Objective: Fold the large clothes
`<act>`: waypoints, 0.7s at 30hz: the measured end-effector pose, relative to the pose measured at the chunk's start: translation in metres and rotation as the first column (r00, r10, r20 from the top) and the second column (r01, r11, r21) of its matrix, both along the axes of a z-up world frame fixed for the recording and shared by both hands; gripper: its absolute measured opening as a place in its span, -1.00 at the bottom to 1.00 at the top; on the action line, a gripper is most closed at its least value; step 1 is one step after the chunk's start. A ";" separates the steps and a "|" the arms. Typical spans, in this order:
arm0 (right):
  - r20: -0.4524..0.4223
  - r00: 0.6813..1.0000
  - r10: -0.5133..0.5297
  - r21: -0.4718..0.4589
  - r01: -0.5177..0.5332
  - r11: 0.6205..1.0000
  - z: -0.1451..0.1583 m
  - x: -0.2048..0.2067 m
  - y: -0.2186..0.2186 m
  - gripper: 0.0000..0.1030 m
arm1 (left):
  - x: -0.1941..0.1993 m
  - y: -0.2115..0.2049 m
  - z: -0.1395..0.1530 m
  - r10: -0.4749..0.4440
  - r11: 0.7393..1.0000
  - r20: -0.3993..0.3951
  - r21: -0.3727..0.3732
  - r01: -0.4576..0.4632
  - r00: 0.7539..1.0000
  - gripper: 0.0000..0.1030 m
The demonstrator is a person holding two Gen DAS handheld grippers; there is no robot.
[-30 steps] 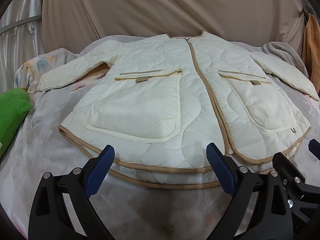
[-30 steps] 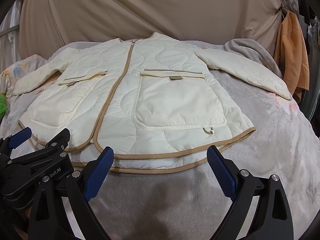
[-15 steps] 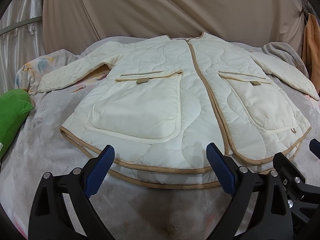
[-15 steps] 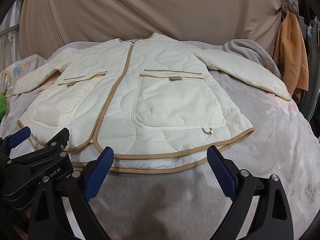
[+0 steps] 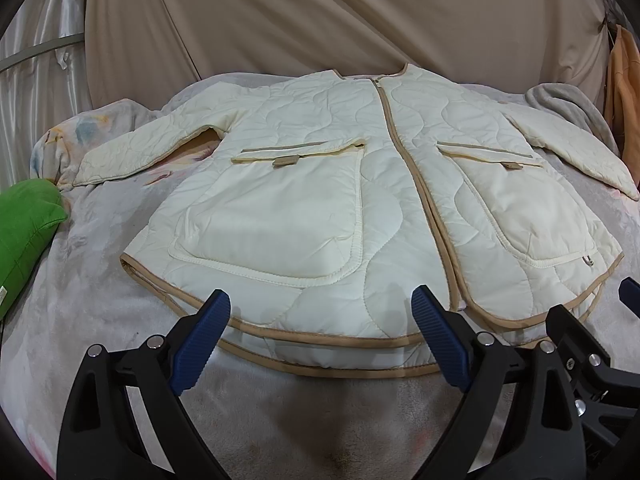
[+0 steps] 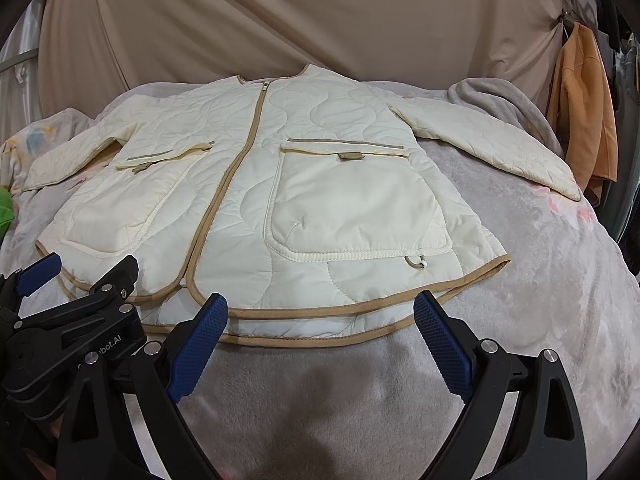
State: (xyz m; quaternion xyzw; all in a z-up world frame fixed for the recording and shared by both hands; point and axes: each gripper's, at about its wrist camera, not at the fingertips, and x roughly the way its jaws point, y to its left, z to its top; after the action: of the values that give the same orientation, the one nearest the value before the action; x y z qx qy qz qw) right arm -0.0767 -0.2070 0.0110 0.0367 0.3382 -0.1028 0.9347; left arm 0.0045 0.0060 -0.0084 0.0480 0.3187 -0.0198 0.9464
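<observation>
Cream quilted jacket [image 5: 320, 200], zipped, face-up, sleeves spread across the bed [image 6: 560, 300], hem at near edge for folding; left gripper [image 5: 320, 340] and right gripper [image 6: 320, 340] hover, jaws spread, empty.

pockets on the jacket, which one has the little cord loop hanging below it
The pocket on the side nearer the orange garment. A small cord loop with a bead hangs just under its bottom seam; the other pocket shows none.

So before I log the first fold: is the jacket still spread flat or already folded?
Spread flat. The jacket lies front up, zipped, both sleeves out to the sides, hem unfolded; neither hand-held gripper touches it.
</observation>
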 end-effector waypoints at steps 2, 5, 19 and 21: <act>-0.001 1.000 0.001 0.002 -0.001 1.000 0.000 0.000 0.000 0.79 | 0.000 0.000 0.000 0.000 1.000 0.001 0.002 0.000 1.000 0.74; 0.000 1.000 0.000 -0.001 0.000 1.000 0.000 0.000 0.000 0.79 | 0.000 0.000 0.001 0.000 1.000 0.000 0.002 0.000 1.000 0.74; -0.003 1.000 0.010 0.004 -0.010 1.000 0.000 -0.001 -0.001 0.79 | 0.000 -0.001 0.001 -0.007 1.000 -0.001 -0.002 0.007 1.000 0.74; -0.009 1.000 0.027 0.046 -0.027 0.999 0.004 -0.001 -0.012 0.79 | 0.001 0.003 0.004 -0.034 0.999 -0.018 -0.020 0.034 0.999 0.77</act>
State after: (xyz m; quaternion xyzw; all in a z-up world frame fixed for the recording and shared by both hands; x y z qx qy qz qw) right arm -0.0777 -0.2189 0.0153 0.0530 0.3455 -0.0827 0.9333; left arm 0.0059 0.0088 -0.0044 0.0439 0.3261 -0.0395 0.9435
